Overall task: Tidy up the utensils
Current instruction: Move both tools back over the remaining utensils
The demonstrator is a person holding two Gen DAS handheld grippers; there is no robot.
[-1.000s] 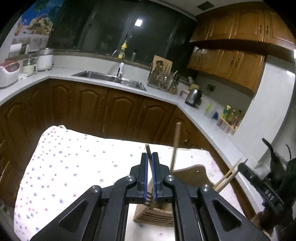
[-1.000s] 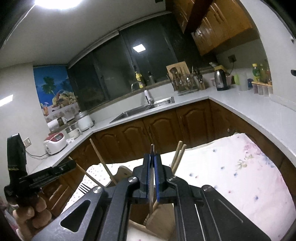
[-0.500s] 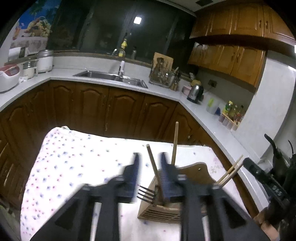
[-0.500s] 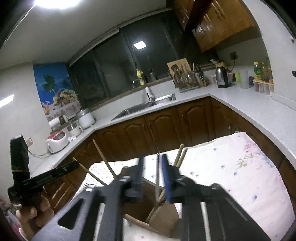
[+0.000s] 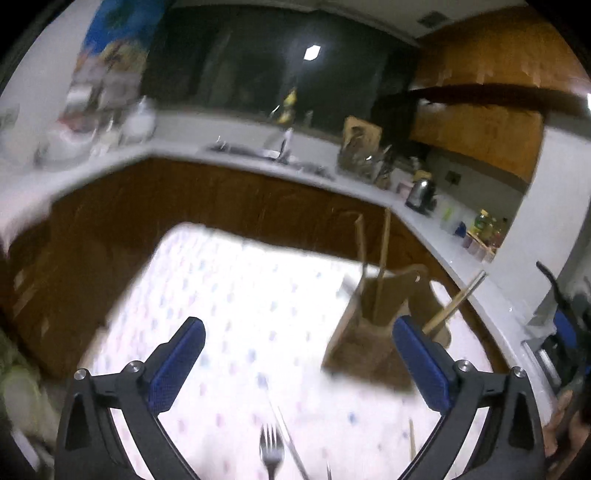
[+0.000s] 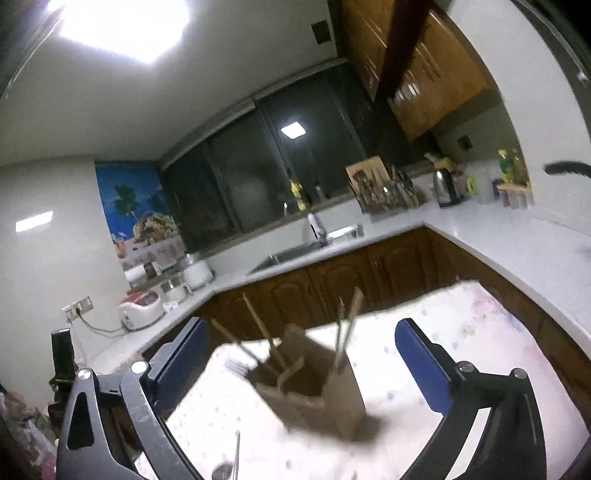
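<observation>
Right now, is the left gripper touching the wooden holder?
Apart. In the left wrist view the left gripper has just opened wide, with nothing between its jaws; the holder stands beyond them.

Night-time kitchen: bright square ceiling light (image 6: 118, 26) overhead, mirrored in wide dark windows (image 6: 266, 166). White L-shaped countertop (image 6: 498, 236) above brown wooden cabinets (image 6: 369, 273). Steel sink (image 6: 295, 254) under the glass. Tropical blue wall poster (image 6: 136, 206) at left.

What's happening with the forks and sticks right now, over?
Left gripper, right gripper just opened, both empty. Wooden holder has chopsticks. Fork loose on tablecloth. Nothing blocking.
</observation>
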